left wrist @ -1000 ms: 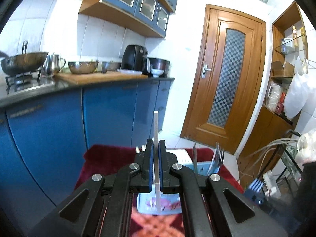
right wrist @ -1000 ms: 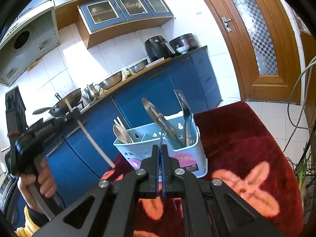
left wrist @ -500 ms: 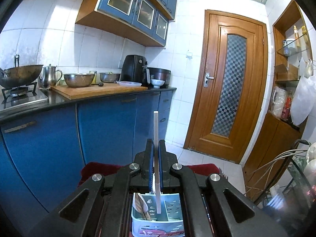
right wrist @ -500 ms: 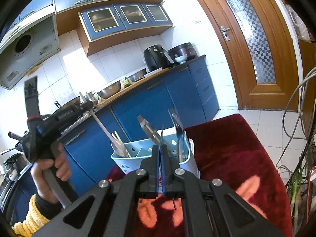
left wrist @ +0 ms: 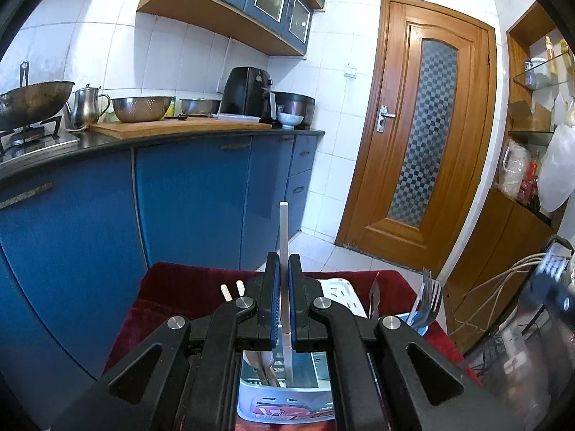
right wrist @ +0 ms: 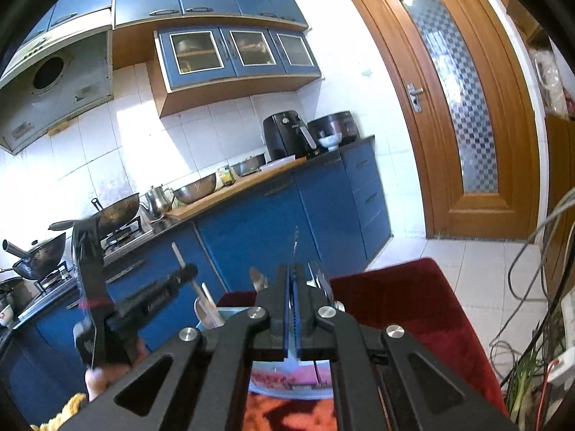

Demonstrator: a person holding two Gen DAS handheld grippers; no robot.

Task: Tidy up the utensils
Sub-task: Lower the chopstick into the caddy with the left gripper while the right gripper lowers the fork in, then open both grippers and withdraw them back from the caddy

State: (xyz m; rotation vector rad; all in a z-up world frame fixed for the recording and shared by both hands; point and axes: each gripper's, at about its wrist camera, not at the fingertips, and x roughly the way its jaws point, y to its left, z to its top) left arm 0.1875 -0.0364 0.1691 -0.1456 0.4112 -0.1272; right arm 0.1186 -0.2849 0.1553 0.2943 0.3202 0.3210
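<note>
My left gripper (left wrist: 283,280) is shut on a white chopstick (left wrist: 284,230) held upright, its lower end inside a light blue utensil caddy (left wrist: 284,400) on a red cloth (left wrist: 172,287). The caddy holds a wooden spoon (left wrist: 264,366), two chopsticks (left wrist: 230,291), a knife and forks (left wrist: 429,301). My right gripper (right wrist: 294,287) is shut on a thin metal utensil (right wrist: 295,244) above the same caddy (right wrist: 287,384). The left gripper (right wrist: 151,298) shows at the left in the right wrist view.
Blue kitchen cabinets (left wrist: 187,194) and a worktop with pans, bowls and an air fryer (left wrist: 248,95) stand behind. A wooden door (left wrist: 424,151) is at the right. Cables (right wrist: 539,287) hang by the cloth's right edge.
My left gripper has lowered the white chopstick into the caddy's left compartment. My right gripper has risen and moved closer over the caddy with its utensil.
</note>
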